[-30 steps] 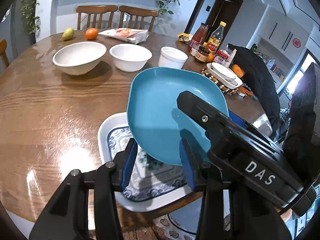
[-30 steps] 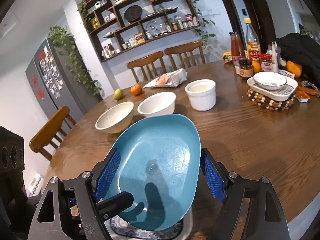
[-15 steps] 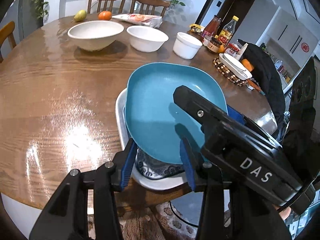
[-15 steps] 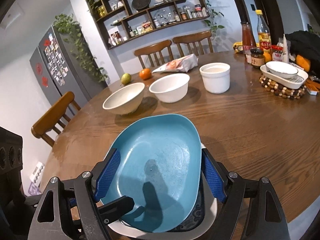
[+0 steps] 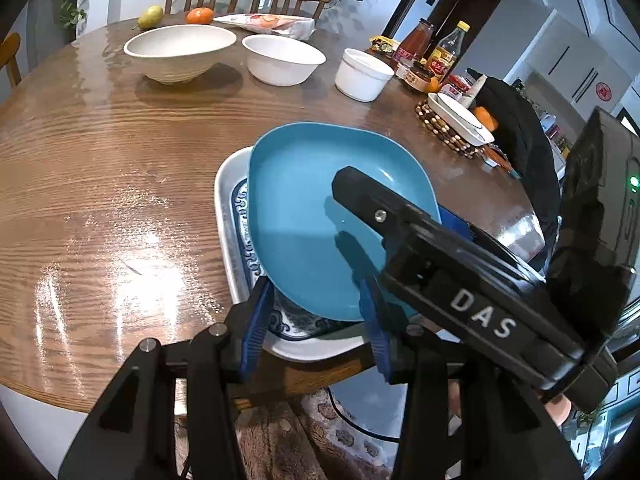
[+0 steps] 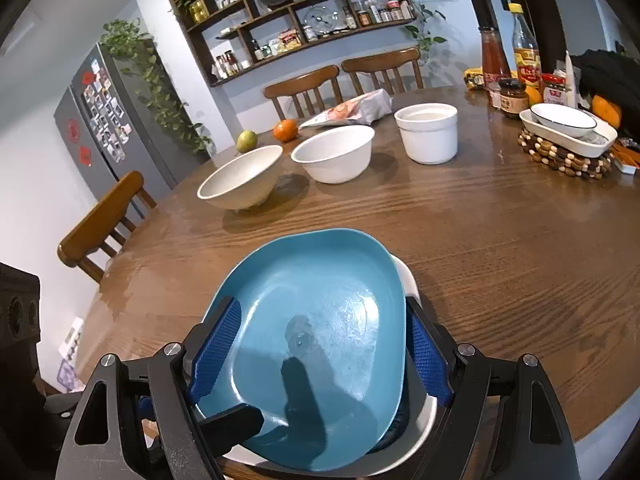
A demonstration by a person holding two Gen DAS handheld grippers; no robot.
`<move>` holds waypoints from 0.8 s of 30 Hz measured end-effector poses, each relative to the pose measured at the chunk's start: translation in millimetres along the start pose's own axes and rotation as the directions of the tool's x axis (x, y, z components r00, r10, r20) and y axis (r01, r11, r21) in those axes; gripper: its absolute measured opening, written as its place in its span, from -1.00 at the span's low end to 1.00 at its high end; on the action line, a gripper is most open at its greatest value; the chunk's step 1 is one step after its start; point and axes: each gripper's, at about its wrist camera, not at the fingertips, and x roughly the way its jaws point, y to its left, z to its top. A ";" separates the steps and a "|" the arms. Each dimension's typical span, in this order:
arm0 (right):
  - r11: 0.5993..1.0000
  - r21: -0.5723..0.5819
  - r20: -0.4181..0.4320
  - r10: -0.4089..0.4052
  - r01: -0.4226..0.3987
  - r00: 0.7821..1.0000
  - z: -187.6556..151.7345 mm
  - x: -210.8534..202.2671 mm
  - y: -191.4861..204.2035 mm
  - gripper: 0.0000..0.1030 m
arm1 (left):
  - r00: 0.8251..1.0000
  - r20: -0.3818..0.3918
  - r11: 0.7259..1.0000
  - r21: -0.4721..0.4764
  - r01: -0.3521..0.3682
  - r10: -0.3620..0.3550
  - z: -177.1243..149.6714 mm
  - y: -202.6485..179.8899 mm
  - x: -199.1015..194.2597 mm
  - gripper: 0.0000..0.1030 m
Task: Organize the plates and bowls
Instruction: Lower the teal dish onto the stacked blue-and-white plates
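A blue plate point(image 5: 312, 208) point(image 6: 320, 300) lies slightly askew on a white rectangular plate with a blue pattern point(image 5: 228, 208) point(image 6: 408, 276), near the front edge of the round wooden table. My left gripper point(image 5: 314, 320) is shut on the blue plate's near corner, its blue pads against the rim on both sides. My right gripper point(image 6: 320, 348) spans the plate's width, with one pad pressed on each side edge. It reaches in from the right in the left wrist view. Most of the patterned plate is hidden under the blue one.
Two white bowls point(image 5: 180, 52) point(image 5: 284, 58) and a white ramekin point(image 5: 364, 74) stand in a row at the far side. Bottles and jars point(image 5: 440, 56) and a beaded trivet with white dishes point(image 5: 456, 124) sit far right. Fruit, a snack bag and chairs lie behind.
Both grippers came down with the blue plate. It hung tilted above the patterned plate a second ago and now sits low over it, covering most of it.
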 end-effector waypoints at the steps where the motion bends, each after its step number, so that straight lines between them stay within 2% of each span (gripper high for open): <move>1: 1.000 0.004 -0.002 -0.002 0.002 1.000 -0.3 0.5 -1.3 0.60 | 1.000 0.000 1.000 0.003 0.000 0.000 -0.2 -1.2 0.2 -0.17; 16: 1.000 0.020 -0.015 0.000 0.001 1.000 -3.7 3.1 -4.9 0.60 | 1.000 -0.005 1.000 0.012 0.007 -0.007 -3.8 -4.2 -2.1 -0.10; 21: 1.000 0.018 -0.016 -0.009 0.009 1.000 -4.4 3.6 -3.6 0.60 | 1.000 0.002 1.000 0.015 -0.006 0.006 -4.7 -4.3 -4.1 0.04; 24: 1.000 0.014 -0.005 -0.026 0.026 1.000 -3.5 1.7 -2.5 0.60 | 1.000 -0.002 1.000 0.011 -0.001 0.001 -4.6 -2.2 -3.4 0.04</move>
